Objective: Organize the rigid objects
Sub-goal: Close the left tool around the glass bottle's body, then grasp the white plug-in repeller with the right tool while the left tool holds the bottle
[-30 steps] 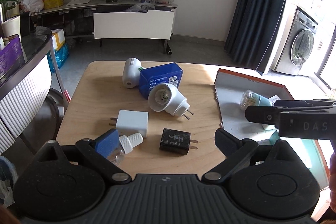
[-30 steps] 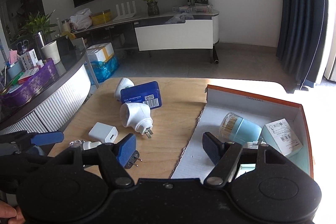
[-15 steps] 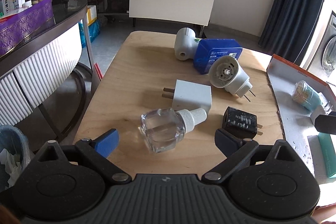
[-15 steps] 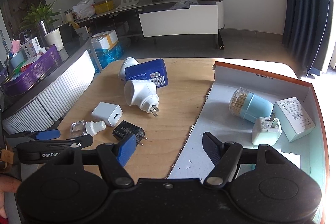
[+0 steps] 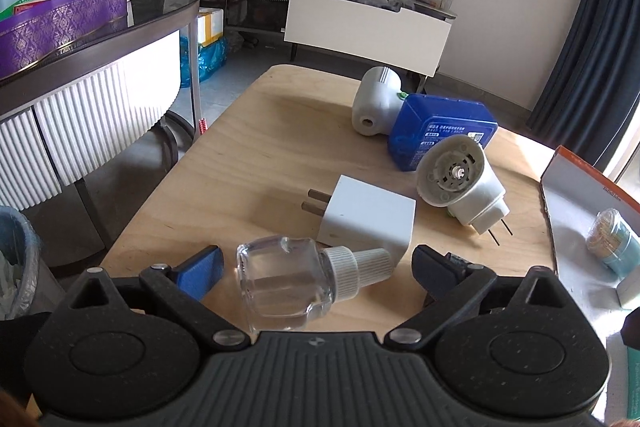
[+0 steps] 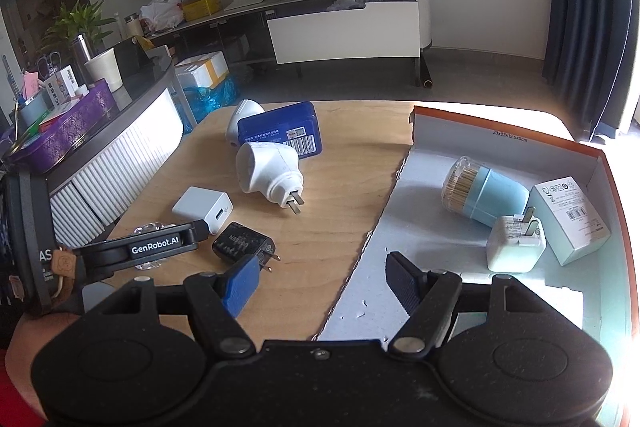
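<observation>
Wooden table (image 5: 248, 155) fills both views. Left gripper (image 5: 316, 267) tilted down, low over table, jaws just opened to their widest; clear bottle (image 5: 288, 283) lies on its side between them, pads not touching. White charger (image 5: 372, 219) just beyond bottle cap. Black charger mostly hidden behind right finger (image 5: 440, 275). Right gripper (image 6: 324, 279) partly open, empty, over the edge of the cardboard box (image 6: 516, 143) at frame right.

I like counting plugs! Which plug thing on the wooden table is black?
The small black charger, nearest the right gripper's blue fingertip. The square charger and the two round plug-ins are white.
</observation>
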`<state>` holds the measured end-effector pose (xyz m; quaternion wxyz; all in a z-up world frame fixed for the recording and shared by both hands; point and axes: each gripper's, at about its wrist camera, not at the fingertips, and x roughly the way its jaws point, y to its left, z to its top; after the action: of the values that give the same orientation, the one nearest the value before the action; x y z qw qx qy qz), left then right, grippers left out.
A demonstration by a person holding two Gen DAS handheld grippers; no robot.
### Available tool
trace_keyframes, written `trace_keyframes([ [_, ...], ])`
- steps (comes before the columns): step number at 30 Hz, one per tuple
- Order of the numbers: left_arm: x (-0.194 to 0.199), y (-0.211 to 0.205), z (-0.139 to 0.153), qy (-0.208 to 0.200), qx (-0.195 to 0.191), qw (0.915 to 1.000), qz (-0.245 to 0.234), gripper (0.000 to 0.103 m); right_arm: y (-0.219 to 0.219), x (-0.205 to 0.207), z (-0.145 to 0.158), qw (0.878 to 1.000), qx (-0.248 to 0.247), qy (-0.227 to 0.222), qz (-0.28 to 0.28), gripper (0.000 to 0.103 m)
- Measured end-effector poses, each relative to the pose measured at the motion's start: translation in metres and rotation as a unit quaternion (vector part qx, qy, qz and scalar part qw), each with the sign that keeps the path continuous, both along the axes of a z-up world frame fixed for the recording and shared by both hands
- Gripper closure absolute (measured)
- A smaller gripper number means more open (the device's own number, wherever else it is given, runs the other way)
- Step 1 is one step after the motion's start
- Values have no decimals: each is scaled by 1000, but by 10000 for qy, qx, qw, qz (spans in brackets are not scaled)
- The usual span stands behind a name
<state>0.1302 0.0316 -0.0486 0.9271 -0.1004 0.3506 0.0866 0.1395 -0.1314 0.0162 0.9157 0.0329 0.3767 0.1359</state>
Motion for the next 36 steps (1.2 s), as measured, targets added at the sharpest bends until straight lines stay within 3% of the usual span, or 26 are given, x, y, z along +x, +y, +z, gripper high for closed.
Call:
trace_keyframes([
  [11,-26,25,1,79,540,9965,-638,7,-17,2,-4,9998,118,23,-179,20],
  [14,-29,30,0,29,398,9970,-669,4,-18,3,-5,9997,147,43,-202,20],
  [21,-17,17,-3,-38,459,9979,-448,2,-11,3,-2,9999,80,13,-110,20],
  [25,-16,11,-5,-247,570,9974,-353,22,-5,5,-1,10000,20,10,-39,20],
  [36,-25,23,13,-418,239,9972,-572,23,23,28,-4,9993,-48,118,361,19],
])
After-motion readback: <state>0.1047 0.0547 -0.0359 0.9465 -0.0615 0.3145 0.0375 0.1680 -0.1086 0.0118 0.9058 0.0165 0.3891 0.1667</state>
